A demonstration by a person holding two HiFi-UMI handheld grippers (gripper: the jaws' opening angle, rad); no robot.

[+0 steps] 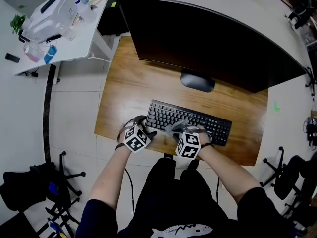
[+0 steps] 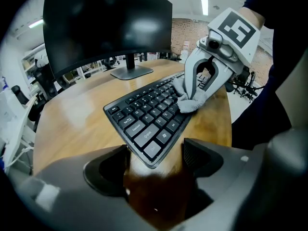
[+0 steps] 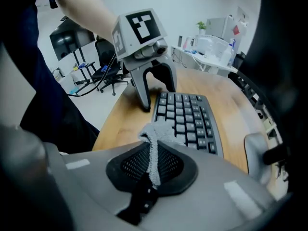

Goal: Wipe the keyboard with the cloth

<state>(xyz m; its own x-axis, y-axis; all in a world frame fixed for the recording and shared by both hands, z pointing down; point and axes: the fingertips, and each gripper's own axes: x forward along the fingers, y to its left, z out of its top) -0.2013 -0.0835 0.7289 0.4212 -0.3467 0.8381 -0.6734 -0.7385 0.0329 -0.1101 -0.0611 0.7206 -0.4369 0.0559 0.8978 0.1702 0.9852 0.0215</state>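
Observation:
A black keyboard (image 1: 195, 121) lies on the wooden desk (image 1: 126, 90), near its front edge. My right gripper (image 1: 185, 132) is shut on a grey cloth (image 1: 178, 128), which rests on the front middle keys. In the right gripper view the cloth (image 3: 155, 146) is pinched between the jaws of the right gripper (image 3: 154, 153), over the keyboard (image 3: 188, 117). My left gripper (image 1: 140, 127) stands open at the keyboard's left front corner. In the left gripper view the left gripper (image 2: 156, 159) straddles that corner of the keyboard (image 2: 147, 119), and the cloth (image 2: 191, 100) hangs from the other gripper.
A large dark monitor (image 1: 208, 38) on an oval stand (image 1: 197, 81) stands behind the keyboard. A white side table (image 1: 59, 31) with bottles and boxes is at the far left. Black office chairs (image 1: 42, 182) stand on the tiled floor on both sides.

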